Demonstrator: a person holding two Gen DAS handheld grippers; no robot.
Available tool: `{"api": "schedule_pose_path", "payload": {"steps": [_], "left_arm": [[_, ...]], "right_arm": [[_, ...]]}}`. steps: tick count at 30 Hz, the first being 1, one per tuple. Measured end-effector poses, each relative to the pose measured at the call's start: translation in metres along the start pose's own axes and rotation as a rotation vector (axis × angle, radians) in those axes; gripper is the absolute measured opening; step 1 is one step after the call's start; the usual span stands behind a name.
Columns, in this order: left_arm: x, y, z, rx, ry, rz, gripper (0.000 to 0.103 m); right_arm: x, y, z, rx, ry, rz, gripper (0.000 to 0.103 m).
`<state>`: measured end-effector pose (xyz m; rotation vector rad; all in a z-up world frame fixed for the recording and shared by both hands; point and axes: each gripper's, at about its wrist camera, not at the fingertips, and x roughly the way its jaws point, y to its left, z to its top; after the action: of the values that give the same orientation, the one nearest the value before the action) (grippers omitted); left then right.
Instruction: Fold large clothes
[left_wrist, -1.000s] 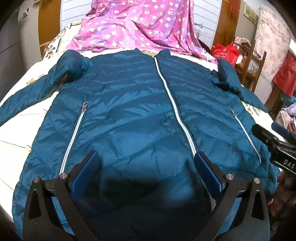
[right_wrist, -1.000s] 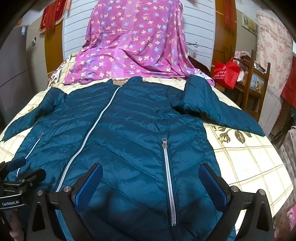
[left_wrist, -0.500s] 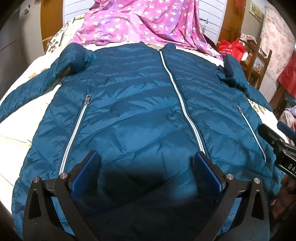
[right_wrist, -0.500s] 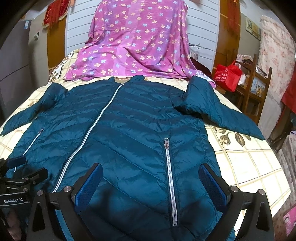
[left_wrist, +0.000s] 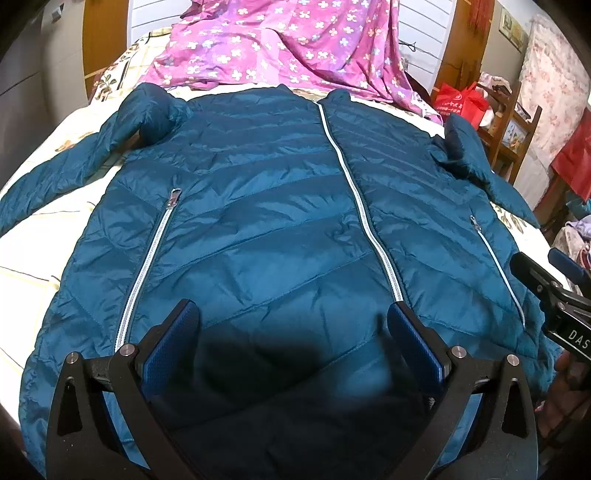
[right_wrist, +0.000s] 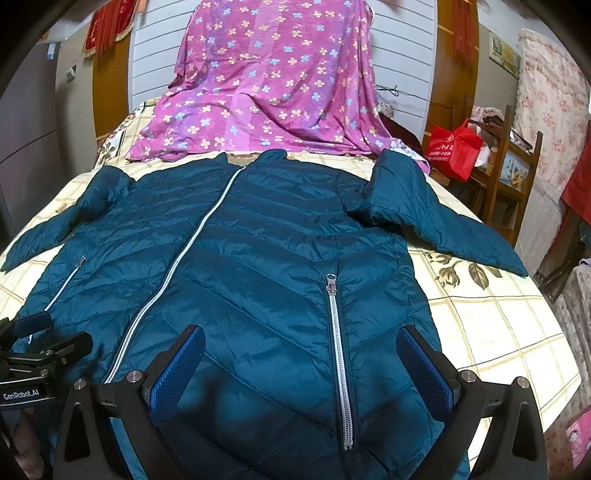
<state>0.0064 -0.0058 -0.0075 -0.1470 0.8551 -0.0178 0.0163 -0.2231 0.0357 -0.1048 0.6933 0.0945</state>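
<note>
The jacket (left_wrist: 280, 229) is laid flat, zipped, front up, on the bed (right_wrist: 491, 317). Both grippers, left (left_wrist: 293, 343) and right (right_wrist: 301, 363), have been eased back over its hem, jaws spread, nothing gripped. Folding is judged not begun.

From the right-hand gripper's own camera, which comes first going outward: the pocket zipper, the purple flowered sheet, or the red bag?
1. The pocket zipper, on the teal jacket just ahead of the right gripper, between its fingers.
2. The flowered sheet, past the jacket's collar at the bed's far end.
3. The red bag, far right beside the bed; too close to the sheet to call firmly.
</note>
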Motion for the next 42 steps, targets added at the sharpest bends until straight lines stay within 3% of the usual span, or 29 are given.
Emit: {"api": "schedule_pose_path", "payload": {"steps": [9,19,27,42], "left_arm": [[-0.0023,-0.0050,-0.0007,0.029,-0.020,0.025,0.103],[-0.0003,0.0029,0.0008,-0.015,-0.002,0.013,0.103],[0.0008,0.0009,0.0003,0.008,-0.008,0.059,0.103],[0.0008,0.0019,0.0024,0.008,-0.008,0.054,0.103]], "right_arm": [[-0.0004,0.0001,0.0000,-0.001,0.000,0.001,0.103],[-0.0004,-0.0004,-0.0001,-0.002,-0.001,0.001,0.103],[-0.0009,-0.0003,-0.0004,0.011,-0.007,0.028,0.103],[-0.0012,0.0043,0.0028,0.010,-0.017,0.031,0.103]]}}
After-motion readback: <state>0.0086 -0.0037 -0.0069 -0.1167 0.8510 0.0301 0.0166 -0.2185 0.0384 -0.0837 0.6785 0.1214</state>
